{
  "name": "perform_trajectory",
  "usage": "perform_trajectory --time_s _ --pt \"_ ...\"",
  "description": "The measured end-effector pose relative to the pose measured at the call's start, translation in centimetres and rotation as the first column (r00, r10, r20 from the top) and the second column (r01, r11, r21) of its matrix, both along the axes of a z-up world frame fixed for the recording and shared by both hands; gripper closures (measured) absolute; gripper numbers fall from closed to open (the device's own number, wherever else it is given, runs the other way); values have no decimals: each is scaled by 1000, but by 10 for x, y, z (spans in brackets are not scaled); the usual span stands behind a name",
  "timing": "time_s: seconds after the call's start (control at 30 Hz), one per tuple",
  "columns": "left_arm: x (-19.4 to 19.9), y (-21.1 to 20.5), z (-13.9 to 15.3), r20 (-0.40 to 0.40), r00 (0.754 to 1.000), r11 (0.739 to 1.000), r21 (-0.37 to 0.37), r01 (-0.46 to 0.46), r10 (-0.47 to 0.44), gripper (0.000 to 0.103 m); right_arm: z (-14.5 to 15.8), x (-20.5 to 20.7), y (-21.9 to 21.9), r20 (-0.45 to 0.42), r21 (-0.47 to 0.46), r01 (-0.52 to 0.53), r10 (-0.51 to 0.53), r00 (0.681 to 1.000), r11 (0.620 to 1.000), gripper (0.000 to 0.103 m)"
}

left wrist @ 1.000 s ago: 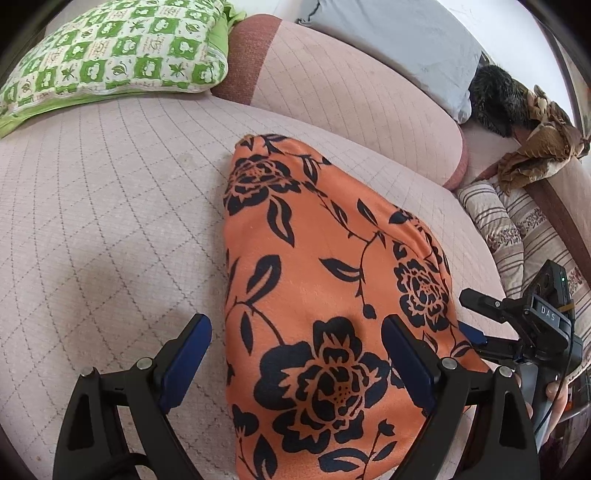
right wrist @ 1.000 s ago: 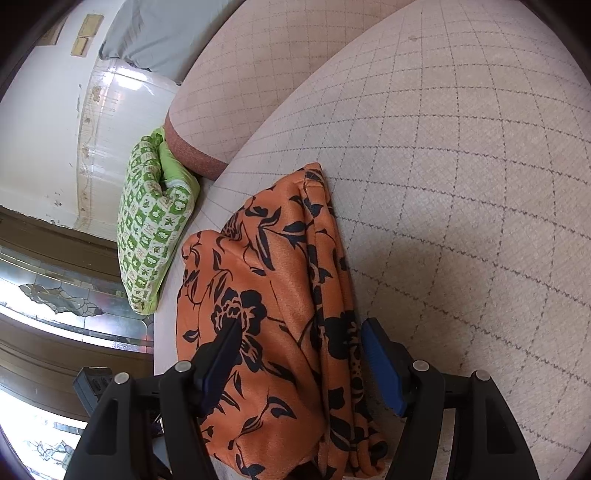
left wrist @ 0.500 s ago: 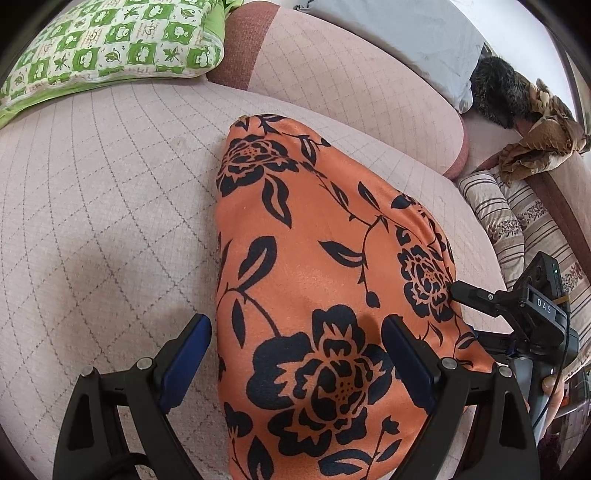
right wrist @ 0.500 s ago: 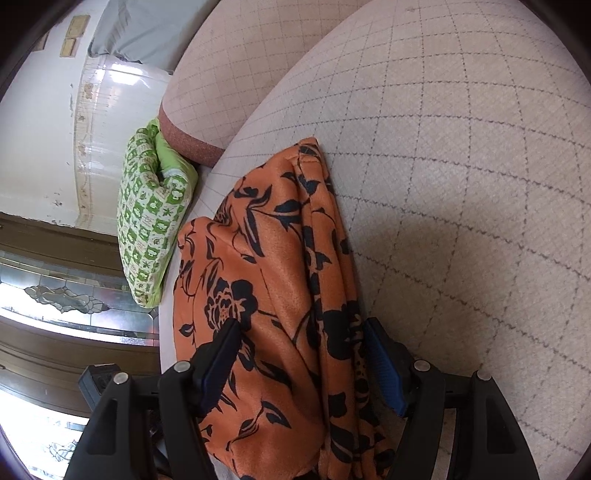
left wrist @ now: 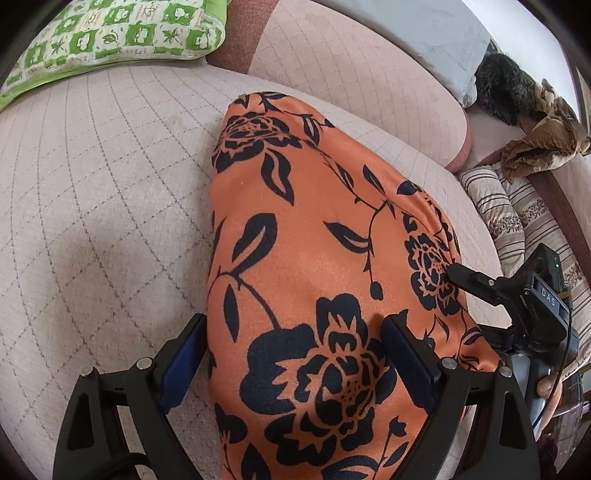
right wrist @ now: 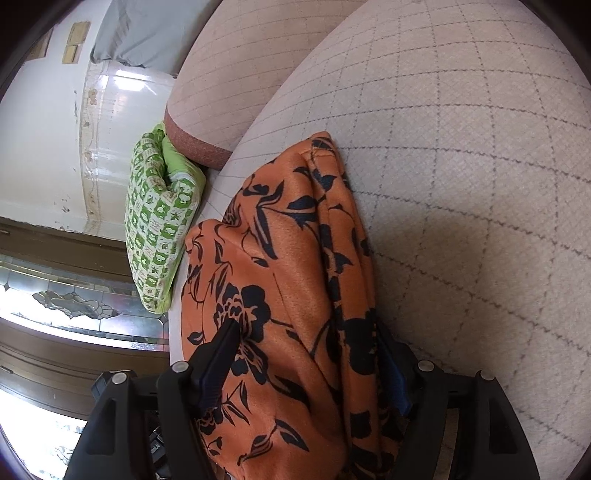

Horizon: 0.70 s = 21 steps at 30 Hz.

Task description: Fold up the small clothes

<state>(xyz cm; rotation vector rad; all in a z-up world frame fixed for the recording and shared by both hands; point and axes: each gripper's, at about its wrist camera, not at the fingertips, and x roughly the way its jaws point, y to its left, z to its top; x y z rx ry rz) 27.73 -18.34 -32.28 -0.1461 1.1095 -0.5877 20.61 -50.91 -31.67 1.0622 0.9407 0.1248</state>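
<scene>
Both tools, left [left wrist: 291, 354] and right [right wrist: 306, 363], gape astride the orange floral garment [left wrist: 325, 258]; judged mid-fold, you must next clench its near edge.

The folded garment [left wrist: 317, 240] lies on the sofa seat cushion [left wrist: 96, 206], in front of the backrest cushion [left wrist: 354, 77]. A patterned pillow [left wrist: 114, 33] sits at the seat's far left end, against the backrest. The left tongs [left wrist: 291, 354] straddle the garment's near end; the right tongs [left wrist: 476, 306] reach in at its right edge. A crumpled cloth [left wrist: 543, 144] lies beyond, to the right.
</scene>
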Motion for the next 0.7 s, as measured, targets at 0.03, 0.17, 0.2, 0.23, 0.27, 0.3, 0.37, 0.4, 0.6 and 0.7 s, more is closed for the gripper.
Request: perform_trajectory --time_s 0.03,0.17,0.2,0.23,0.27,0.3,0.37,0.4,0.6,0.7 --pt "-1 -1 -1 6 1000 1000 5 3 -3 9 0 1 2 2 -3 -2 2 1000 1000 29" --pt "-5 -3 1 22 1000 1000 12 14 -14 9 1 5 8 7 -11 0 0 1000 1000 29" --pt "-6 -4 1 25 1000 1000 13 15 -16 9 1 5 8 10 -12 0 0 1000 1000 29" --pt "-7 -5 1 29 999 1000 14 18 -18 9 1 5 10 12 -15 0 0 1000 1000 29" --pt "-8 -6 1 32 999 1000 15 20 -20 9 1 6 10 16 -21 -2 3 1000 1000 29" --pt "-9 -7 2 35 999 1000 16 23 -23 9 2 7 13 17 -27 -6 6 1000 1000 29" --pt "-10 -8 3 37 999 1000 10 27 -27 10 3 9 17 19 -43 -17 18 1000 999 31" --pt "-10 -9 3 37 999 1000 7 28 -28 11 4 9 18 20 -51 -20 21 1000 999 31" --pt "-7 -3 4 30 999 999 -30 15 -14 24 5 10 24 18 -69 -21 22 1000 997 48" --pt "-7 1 7 44 999 999 -37 14 -12 34 6 10 26 22 -75 -20 22 1000 997 53"
